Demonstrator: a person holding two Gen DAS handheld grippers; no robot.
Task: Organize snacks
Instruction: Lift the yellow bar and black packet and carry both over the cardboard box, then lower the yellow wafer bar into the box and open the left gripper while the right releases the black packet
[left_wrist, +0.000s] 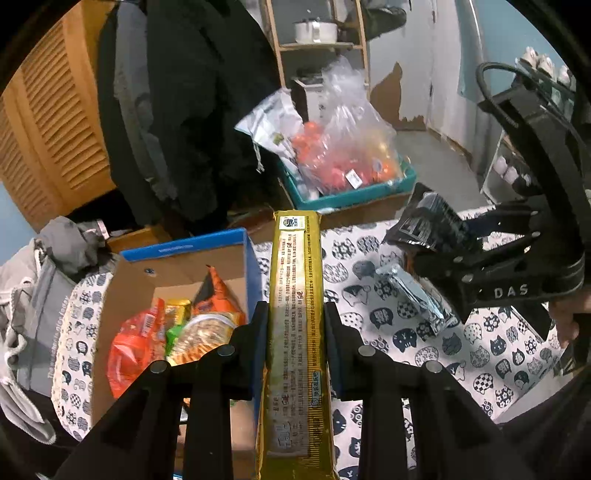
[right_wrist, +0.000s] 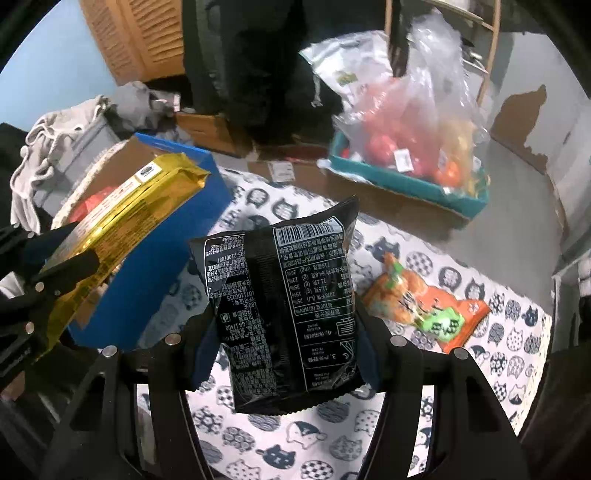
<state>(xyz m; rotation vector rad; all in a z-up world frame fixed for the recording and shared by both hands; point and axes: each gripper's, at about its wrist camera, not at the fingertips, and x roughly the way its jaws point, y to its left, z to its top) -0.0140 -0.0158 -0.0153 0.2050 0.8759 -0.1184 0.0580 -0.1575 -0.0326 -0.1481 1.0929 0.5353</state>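
Snack sorting, partly complete. The blue cardboard box (left_wrist: 221, 243) at the left of the cat-print cloth (left_wrist: 480, 354) already holds several packets, among them an orange-red packet (left_wrist: 133, 343) and a round cracker pack (left_wrist: 207, 336). Two items are in the air, and at least two more lie on the cloth: a silver foil packet (left_wrist: 417, 295) near the right gripper in the left wrist view, and an orange snack bag (right_wrist: 424, 299) to the right of the black bag in the right wrist view; judging by this, the task is roughly midway. The left gripper (left_wrist: 295, 332) has its fingers drawn close together, pinching the long gold biscuit pack (left_wrist: 295, 314) by its narrow sides, so that the pack juts forward beside the box's right wall. The right gripper (right_wrist: 288, 354) has its fingers set about half apart, pressing on either edge of the black snack bag (right_wrist: 284, 306), which hangs clear above the cloth. A teal tray (right_wrist: 406, 181) with bagged fruit sits farther off, apart from the sorting area.
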